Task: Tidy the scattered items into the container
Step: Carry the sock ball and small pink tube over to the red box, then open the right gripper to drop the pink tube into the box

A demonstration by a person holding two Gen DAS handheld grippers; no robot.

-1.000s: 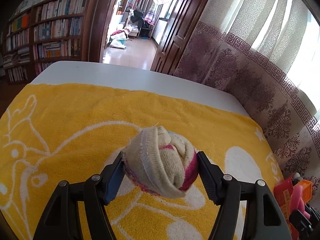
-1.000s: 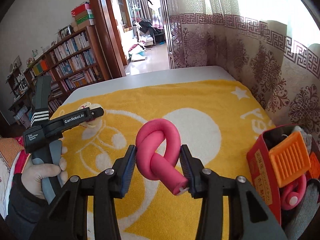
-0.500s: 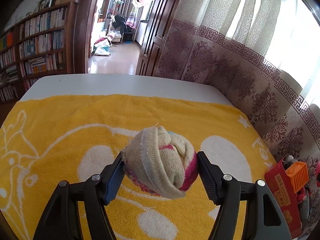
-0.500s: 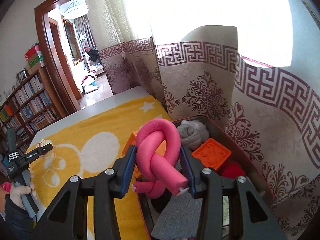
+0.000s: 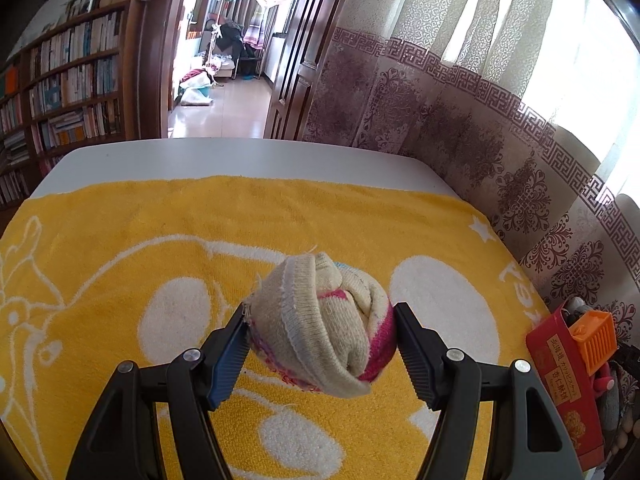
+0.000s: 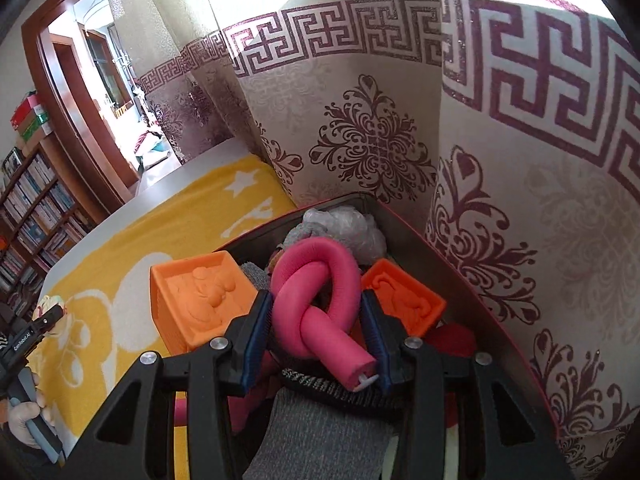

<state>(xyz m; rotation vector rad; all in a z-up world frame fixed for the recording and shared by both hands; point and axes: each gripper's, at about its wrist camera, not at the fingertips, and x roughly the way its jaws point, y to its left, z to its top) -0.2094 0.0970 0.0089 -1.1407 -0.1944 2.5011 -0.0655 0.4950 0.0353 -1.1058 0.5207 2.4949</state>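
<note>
The left tongs are clamped on a balled-up cream knitted sock with pink stripes, the two jaws pressing its flanks and spread about as wide as the ball itself. It hangs clear above the yellow terry towel with white figures that covers the white bench, probably held aloft so it can be carried across without dragging on the pile. The red-walled container sits at the towel's right edge, beside the patterned curtain, well apart from the sock.

In the right wrist view, the right tongs are closed on a pink foam tube tied in a knot, gripping the knot's sides with a moderate gap between the jaws. The knot hovers just over the container, whose interior already holds two orange moulded plastic blocks, a grey knitted cloth and a pale crumpled bundle at the far end. Judging by this position, the tube is about ready to be let go between the orange blocks; the sock should follow.
</note>
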